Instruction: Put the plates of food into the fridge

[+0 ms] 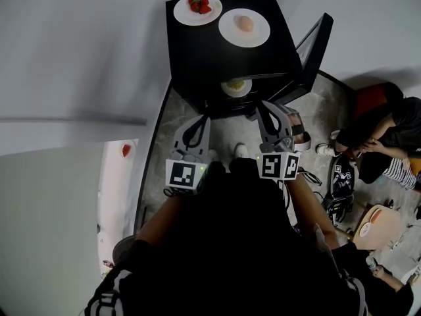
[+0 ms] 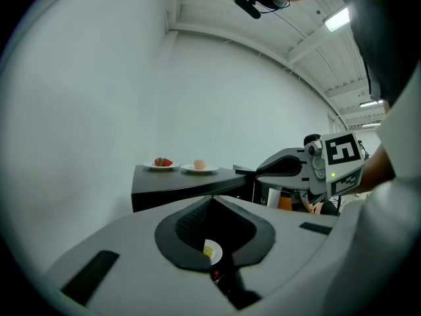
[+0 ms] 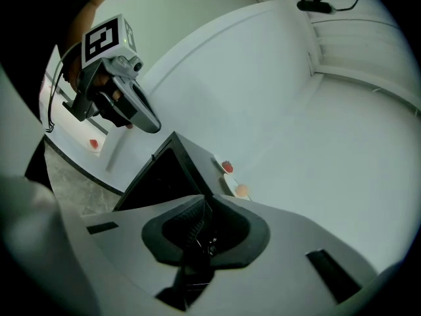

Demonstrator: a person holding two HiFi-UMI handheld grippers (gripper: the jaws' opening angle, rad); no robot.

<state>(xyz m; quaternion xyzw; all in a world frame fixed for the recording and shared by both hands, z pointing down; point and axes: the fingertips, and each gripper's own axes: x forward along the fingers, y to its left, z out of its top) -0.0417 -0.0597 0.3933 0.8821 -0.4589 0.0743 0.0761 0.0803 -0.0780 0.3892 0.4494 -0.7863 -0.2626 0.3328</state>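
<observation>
A black mini fridge point(image 1: 230, 58) stands ahead with its door point(image 1: 314, 51) swung open to the right. On its top sit a white plate of strawberries point(image 1: 197, 8) and a white plate with a peach-coloured item point(image 1: 244, 27). On a shelf inside lies a plate of yellow-green food point(image 1: 236, 86), also showing through the left jaws as a small plate point(image 2: 212, 250). My left gripper point(image 1: 202, 118) and right gripper point(image 1: 265, 105) hover side by side just in front of the opening. Both are shut with nothing held. The two top plates point(image 2: 161, 164) point(image 3: 227, 167) lie beyond the jaws.
A light grey wall runs behind and left of the fridge. A white counter point(image 1: 115, 196) with a small red thing point(image 1: 125, 150) lies at the left. People point(image 1: 381, 143) sit on the speckled floor at the right, near a round wooden stool point(image 1: 378, 222).
</observation>
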